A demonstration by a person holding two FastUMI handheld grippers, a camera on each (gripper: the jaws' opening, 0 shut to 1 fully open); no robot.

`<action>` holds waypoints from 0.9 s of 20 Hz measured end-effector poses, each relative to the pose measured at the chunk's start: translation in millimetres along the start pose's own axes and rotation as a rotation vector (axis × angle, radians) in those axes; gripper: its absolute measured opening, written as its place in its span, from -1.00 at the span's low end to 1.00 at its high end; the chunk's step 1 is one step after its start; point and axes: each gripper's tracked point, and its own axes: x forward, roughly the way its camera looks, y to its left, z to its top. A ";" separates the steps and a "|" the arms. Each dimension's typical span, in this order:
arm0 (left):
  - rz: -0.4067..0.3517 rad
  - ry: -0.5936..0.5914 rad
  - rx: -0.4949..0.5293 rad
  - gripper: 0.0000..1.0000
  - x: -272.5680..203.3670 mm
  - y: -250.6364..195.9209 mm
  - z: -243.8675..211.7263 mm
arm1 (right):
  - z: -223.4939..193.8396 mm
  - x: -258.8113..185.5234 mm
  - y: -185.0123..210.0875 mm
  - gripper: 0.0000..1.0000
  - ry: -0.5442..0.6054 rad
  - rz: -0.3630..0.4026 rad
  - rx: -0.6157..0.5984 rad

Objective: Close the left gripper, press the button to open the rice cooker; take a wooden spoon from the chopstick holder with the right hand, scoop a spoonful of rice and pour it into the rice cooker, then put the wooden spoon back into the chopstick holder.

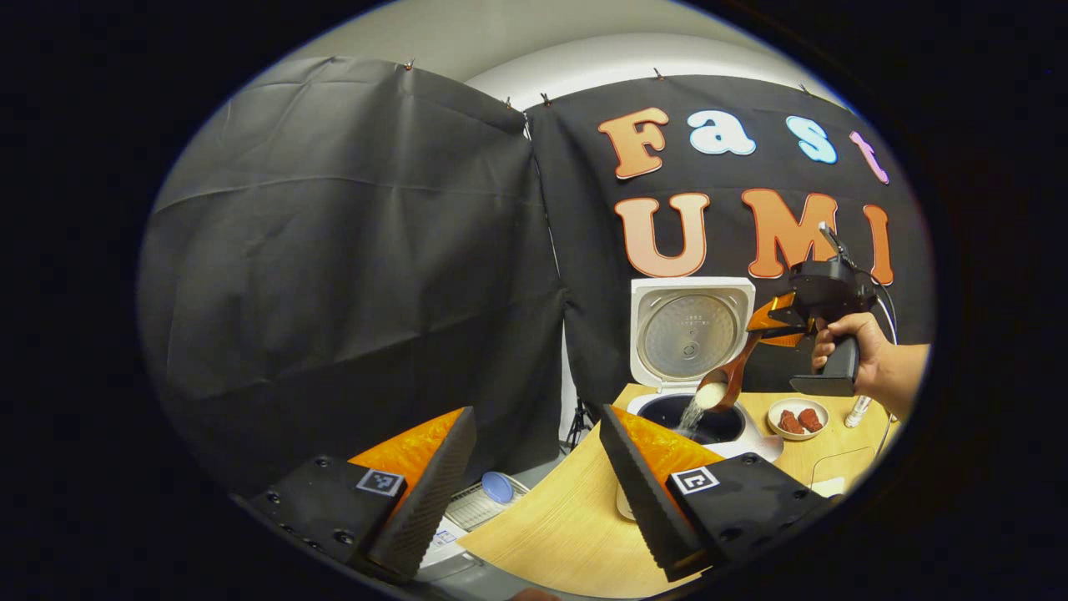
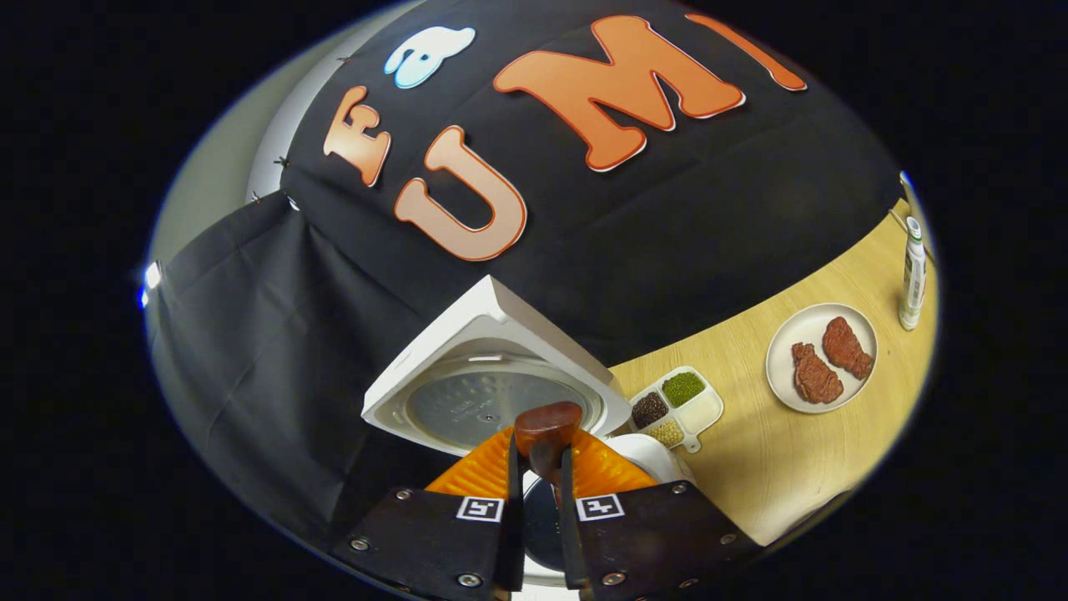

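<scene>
Right hand-held gripper (image 2: 541,467) clenched on the wooden spoon (image 1: 727,382), tipped bowl-down over the open rice cooker (image 1: 691,334) at the back of the tabletop (image 1: 551,526), rice (image 1: 694,411) streaming into the dark inner pot. Left hand-held gripper (image 1: 534,492) released, fingers wide apart, low and well short of the cooker. Beside the cooker: a plate (image 2: 822,359) with two reddish-brown pieces, a divided dish (image 2: 677,407) of grains.
</scene>
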 end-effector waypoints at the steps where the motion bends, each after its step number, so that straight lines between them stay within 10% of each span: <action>1: -0.002 -0.002 0.002 1.00 0.0 -0.7 0.7 | 0.4 0.2 1.7 -0.65 -0.006 -0.001 -0.026; 18: 0.007 -0.015 0.019 0.94 -9.1 -2.6 8.9 | 19.0 -17.0 72.1 -0.65 -0.111 0.120 -0.474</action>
